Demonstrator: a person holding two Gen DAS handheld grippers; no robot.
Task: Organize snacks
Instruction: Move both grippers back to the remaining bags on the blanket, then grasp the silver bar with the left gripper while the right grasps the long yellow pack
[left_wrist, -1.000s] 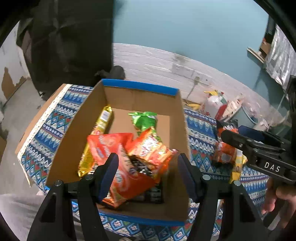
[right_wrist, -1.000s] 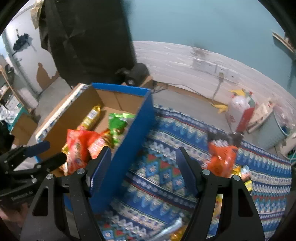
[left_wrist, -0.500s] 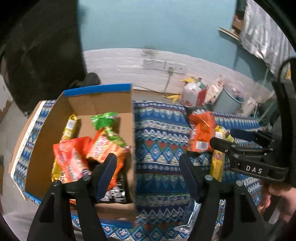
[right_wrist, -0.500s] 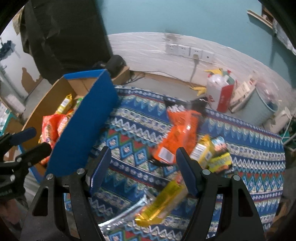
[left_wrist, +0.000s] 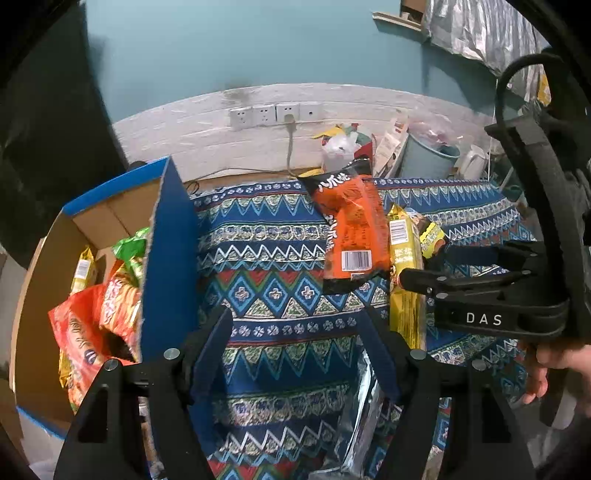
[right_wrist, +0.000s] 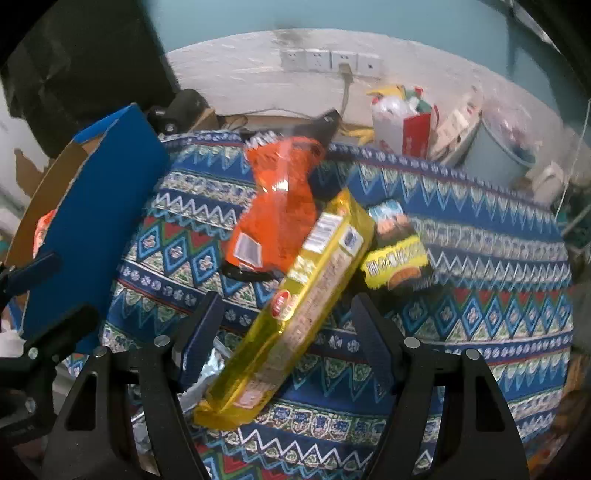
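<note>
A blue-edged cardboard box (left_wrist: 170, 258) (right_wrist: 99, 221) holding several snack bags (left_wrist: 88, 332) stands at the left on the patterned cloth (left_wrist: 273, 258). Loose on the cloth lie an orange packet (left_wrist: 351, 229) (right_wrist: 280, 206), a long yellow packet (left_wrist: 404, 266) (right_wrist: 306, 295), a small yellow-and-black packet (left_wrist: 430, 236) (right_wrist: 395, 254) and a silver packet (left_wrist: 365, 417) (right_wrist: 212, 363). My left gripper (left_wrist: 295, 332) (right_wrist: 64, 286) hangs open over bare cloth just right of the box. My right gripper (right_wrist: 288, 317) (left_wrist: 428, 267) is open, straddling the long yellow packet without touching it.
Behind the table are wall sockets (left_wrist: 273, 114), a pale bucket (left_wrist: 424, 158) (right_wrist: 498, 147), and bags and cartons (right_wrist: 402, 122) on the floor. A person's hand (left_wrist: 546, 369) holds the right gripper. The cloth's far edge runs along the back.
Both grippers have swung right, from over the box to the cloth with the loose packets. The box has slid to the left of both views. The long yellow packet now lies between the right fingers.
</note>
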